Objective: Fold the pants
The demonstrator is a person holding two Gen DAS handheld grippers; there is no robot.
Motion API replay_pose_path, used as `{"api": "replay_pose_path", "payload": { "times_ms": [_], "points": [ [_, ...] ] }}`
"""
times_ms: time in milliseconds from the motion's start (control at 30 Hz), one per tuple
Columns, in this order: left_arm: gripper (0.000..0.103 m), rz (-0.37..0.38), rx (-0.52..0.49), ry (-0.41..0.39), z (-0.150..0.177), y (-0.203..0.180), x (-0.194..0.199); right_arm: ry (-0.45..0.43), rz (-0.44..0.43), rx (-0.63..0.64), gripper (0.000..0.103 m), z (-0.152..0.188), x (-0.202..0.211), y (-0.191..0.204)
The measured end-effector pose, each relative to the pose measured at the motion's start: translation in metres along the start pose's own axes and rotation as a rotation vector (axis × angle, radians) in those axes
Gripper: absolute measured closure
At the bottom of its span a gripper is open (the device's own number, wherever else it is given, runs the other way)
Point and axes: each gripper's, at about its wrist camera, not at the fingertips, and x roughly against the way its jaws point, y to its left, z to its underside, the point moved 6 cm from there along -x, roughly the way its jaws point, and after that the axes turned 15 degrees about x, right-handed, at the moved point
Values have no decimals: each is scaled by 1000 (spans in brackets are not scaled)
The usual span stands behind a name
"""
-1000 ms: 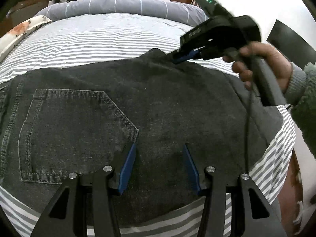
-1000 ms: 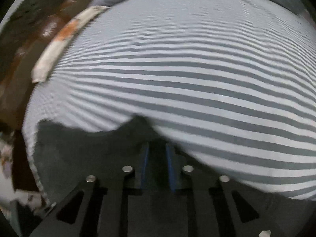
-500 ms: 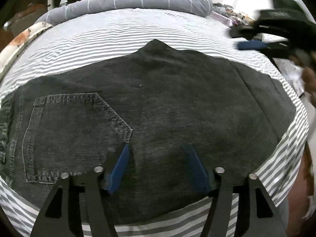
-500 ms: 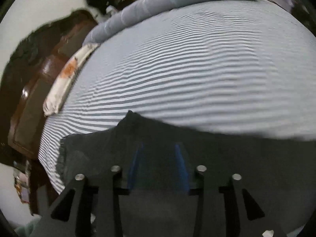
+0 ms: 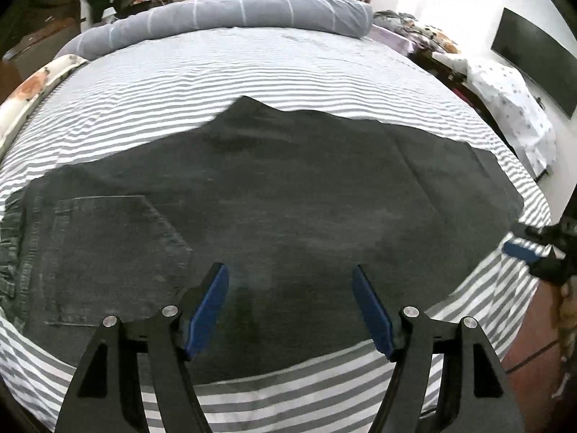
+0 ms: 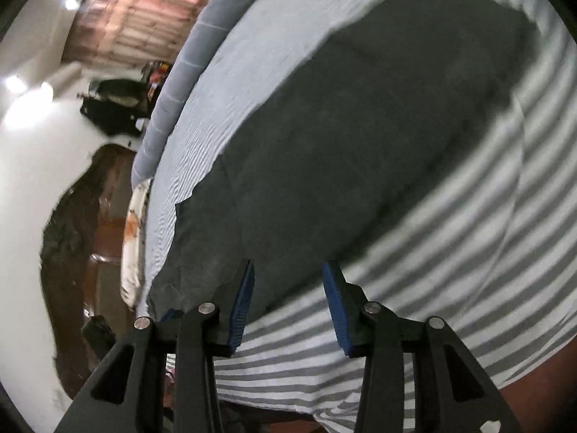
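Dark grey denim pants [image 5: 274,195] lie flat across the striped bed, a back pocket [image 5: 108,249] showing at the left. My left gripper [image 5: 290,288] is open and empty, above the near edge of the pants. My right gripper [image 6: 287,283] is open and empty, at the near edge of the pants [image 6: 346,137]. It also shows at the right edge of the left wrist view [image 5: 530,252], beside the right end of the pants.
The grey and white striped bed sheet [image 5: 252,68] runs all round the pants. A grey bolster [image 5: 230,14] lies along the far edge. A floral pillow [image 5: 32,86] sits at the left. A cluttered side table [image 5: 505,83] stands to the right.
My right gripper let go of the far edge of the pants, opened, and swung down to the near right side of the bed. My left gripper pulled back and up, staying open.
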Motion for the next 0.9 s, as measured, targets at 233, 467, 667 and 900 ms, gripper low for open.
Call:
{"api": "replay_pose_path", "payload": {
  "times_ms": [233, 467, 667, 900],
  "points": [
    [32, 33, -17, 27, 5, -41, -13, -30, -49, -75, 64, 10, -25, -16],
    [32, 58, -72, 52, 10, -84, -34, -184, -50, -136, 72, -24, -1, -59],
    [32, 62, -129, 62, 17, -110, -47, -315, 52, -178, 78, -66, 37, -120],
    [31, 21, -203, 50, 25, -128, -59, -327, 81, -161, 91, -92, 54, -147]
  ]
}}
